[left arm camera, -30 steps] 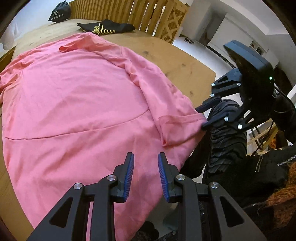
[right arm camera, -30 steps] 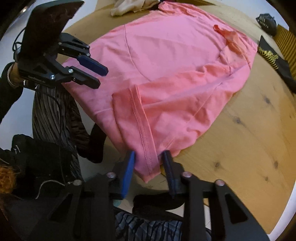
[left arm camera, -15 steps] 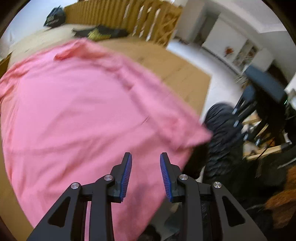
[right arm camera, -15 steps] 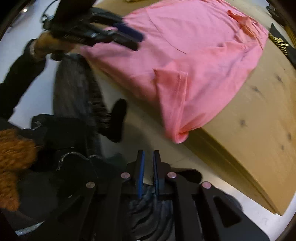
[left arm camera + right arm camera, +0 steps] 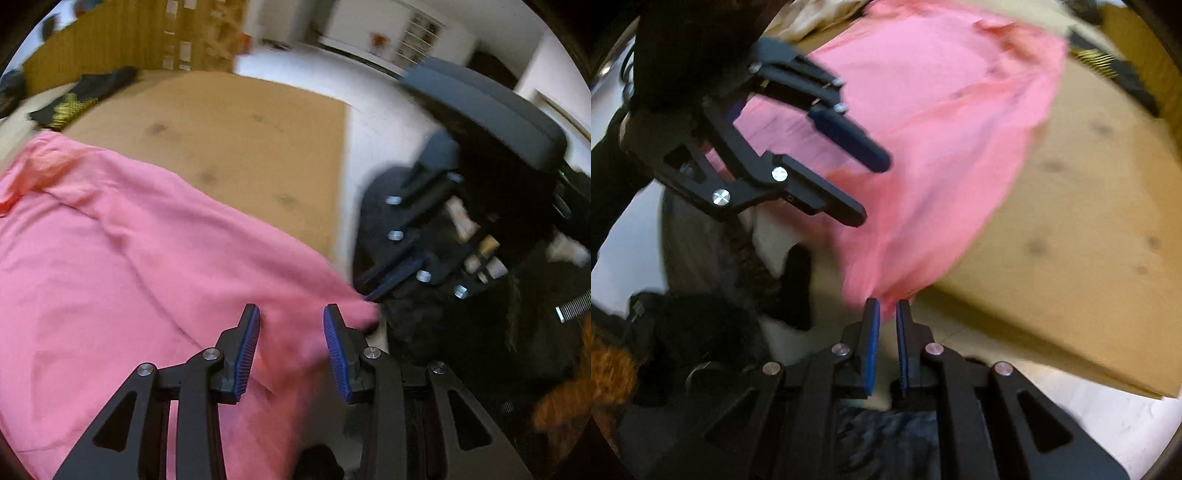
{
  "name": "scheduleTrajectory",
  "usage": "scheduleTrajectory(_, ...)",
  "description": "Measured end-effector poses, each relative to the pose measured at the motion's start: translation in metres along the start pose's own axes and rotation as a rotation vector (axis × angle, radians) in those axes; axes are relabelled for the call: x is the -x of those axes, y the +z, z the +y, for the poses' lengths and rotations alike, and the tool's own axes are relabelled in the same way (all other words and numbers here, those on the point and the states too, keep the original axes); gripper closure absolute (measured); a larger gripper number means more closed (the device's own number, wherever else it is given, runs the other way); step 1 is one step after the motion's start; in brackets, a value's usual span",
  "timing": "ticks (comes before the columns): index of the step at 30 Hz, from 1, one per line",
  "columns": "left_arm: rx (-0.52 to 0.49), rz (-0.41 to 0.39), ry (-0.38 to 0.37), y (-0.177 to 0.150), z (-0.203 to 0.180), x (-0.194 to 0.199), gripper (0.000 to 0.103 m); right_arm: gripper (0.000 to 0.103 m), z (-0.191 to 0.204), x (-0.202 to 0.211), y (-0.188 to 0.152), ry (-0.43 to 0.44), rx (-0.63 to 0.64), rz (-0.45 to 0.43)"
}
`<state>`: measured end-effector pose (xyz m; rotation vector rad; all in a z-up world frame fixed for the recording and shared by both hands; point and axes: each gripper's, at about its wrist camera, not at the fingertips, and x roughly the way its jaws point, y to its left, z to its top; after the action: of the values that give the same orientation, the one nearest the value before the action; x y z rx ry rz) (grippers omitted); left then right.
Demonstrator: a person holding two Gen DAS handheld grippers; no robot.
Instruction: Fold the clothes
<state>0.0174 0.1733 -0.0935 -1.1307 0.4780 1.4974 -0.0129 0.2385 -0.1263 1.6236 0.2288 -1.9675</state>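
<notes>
A pink shirt (image 5: 129, 258) lies spread on the wooden table (image 5: 258, 147), and its near corner hangs over the table's edge. My right gripper (image 5: 886, 308) is shut on that corner of the shirt (image 5: 942, 129), pulling the cloth taut off the edge. In the left wrist view the right gripper (image 5: 367, 293) meets the corner from the right. My left gripper (image 5: 291, 325) hovers just beside that corner with its jaws opening. Pink cloth shows between its pads (image 5: 247, 350), which do not press on it. In the right wrist view the left gripper (image 5: 871, 190) reaches in from the upper left.
A black garment with yellow print (image 5: 77, 99) lies at the table's far end, in front of a slatted wooden backrest (image 5: 129, 44). A beige cloth (image 5: 820, 18) sits beyond the shirt. The table edge (image 5: 1034, 354) drops to white floor. The person's dark clothing (image 5: 701, 332) is close below.
My right gripper closed on the shirt's near corner and drew it off the table edge. My left gripper swung right toward that corner and its jaws widened.
</notes>
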Motion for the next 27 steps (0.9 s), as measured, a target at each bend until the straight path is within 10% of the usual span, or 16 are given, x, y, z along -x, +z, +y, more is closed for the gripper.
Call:
scheduleTrajectory(3, -0.009, 0.105, -0.13, -0.031, -0.018, -0.001, 0.069, 0.094, 0.015, -0.009, -0.011, 0.057, 0.039, 0.079)
scheduleTrajectory(13, -0.055, -0.025, 0.058, 0.019, -0.014, 0.015, 0.059, 0.093, -0.032, 0.01, -0.004, -0.087, -0.169, -0.092)
scheduleTrajectory(21, -0.092, 0.171, -0.126, -0.018, -0.041, -0.019, 0.06, 0.092, -0.003, -0.015, -0.03, 0.004, -0.077, -0.01)
scheduleTrajectory(27, 0.033, 0.109, 0.028, -0.038, -0.015, 0.029, 0.059, 0.074, -0.02, 0.013, -0.032, -0.083, -0.027, -0.112)
